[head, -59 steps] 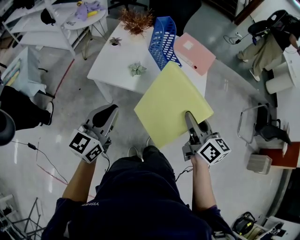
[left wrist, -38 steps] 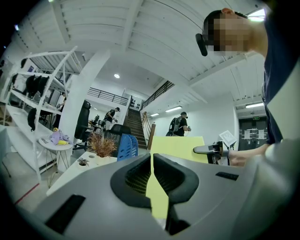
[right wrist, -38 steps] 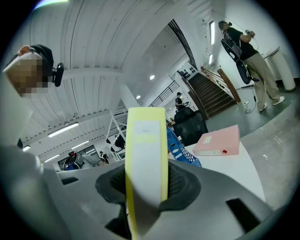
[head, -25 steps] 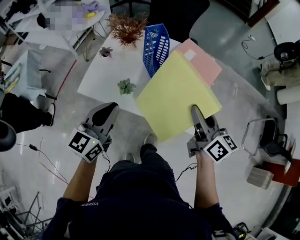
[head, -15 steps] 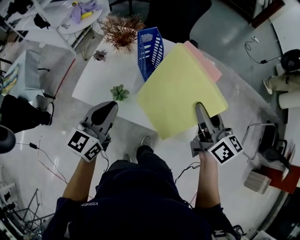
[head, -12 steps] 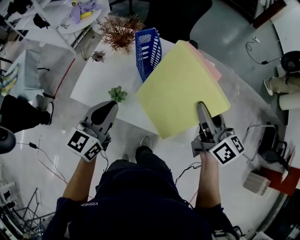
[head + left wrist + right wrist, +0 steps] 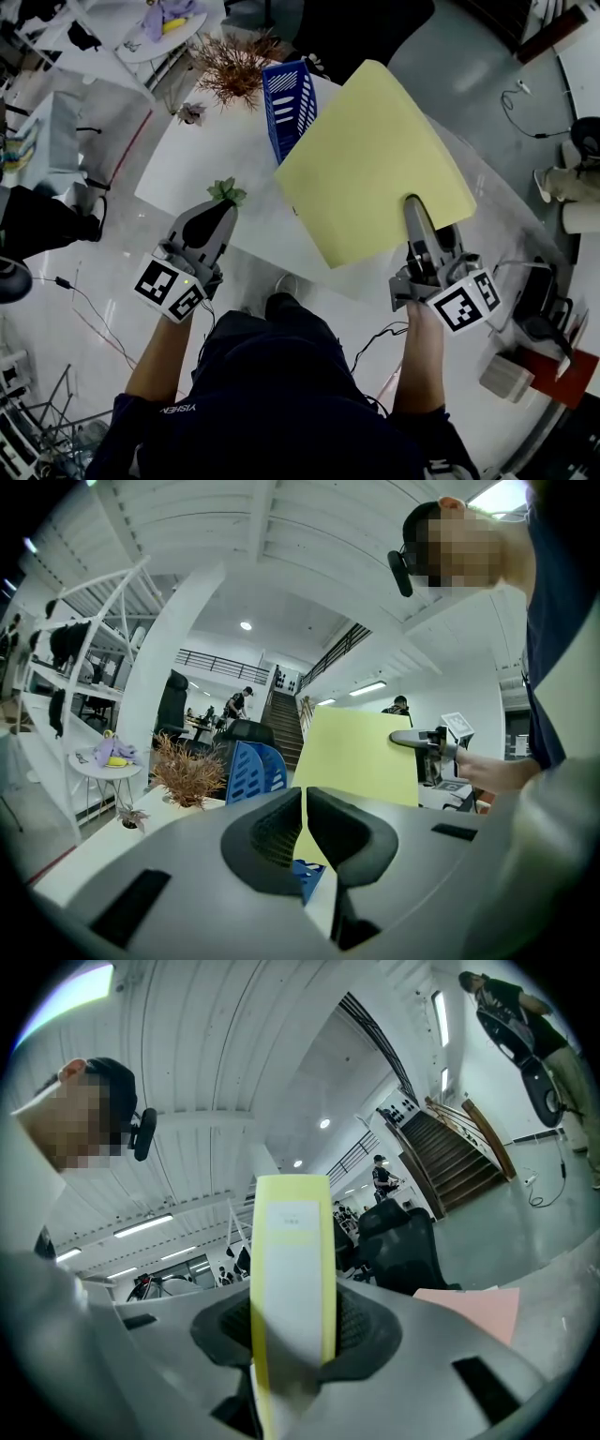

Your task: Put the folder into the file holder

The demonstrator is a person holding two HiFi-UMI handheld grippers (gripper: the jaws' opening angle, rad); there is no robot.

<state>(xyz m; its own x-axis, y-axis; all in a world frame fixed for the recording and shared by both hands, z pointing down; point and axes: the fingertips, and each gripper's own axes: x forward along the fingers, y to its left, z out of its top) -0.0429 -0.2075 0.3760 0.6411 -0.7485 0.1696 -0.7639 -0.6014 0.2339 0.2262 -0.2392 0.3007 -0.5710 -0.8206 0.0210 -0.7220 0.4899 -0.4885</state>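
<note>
A yellow folder (image 7: 375,159) hangs in the air over the white table (image 7: 211,150), gripped at its near edge, with my right gripper (image 7: 412,204) shut on it. In the right gripper view its labelled spine (image 7: 291,1260) stands upright between the jaws of that gripper (image 7: 291,1335). The blue mesh file holder (image 7: 289,101) stands on the table, just left of the folder's far left edge. My left gripper (image 7: 218,210) hovers at the table's near edge, shut with nothing in it. In the left gripper view, past my gripper (image 7: 305,827), are the folder (image 7: 361,757) and file holder (image 7: 251,771).
A dried brown plant (image 7: 234,61) stands behind the file holder, and a small green succulent (image 7: 223,191) sits by my left gripper's tip. A pink folder (image 7: 473,1309) lies on the table beyond the yellow one. Chairs, a round side table (image 7: 155,23) and cables surround the table.
The right gripper has carried the yellow folder forward, so it now hides the pink folder and overlaps the file holder's right side. The table has come closer. The left gripper keeps its pose.
</note>
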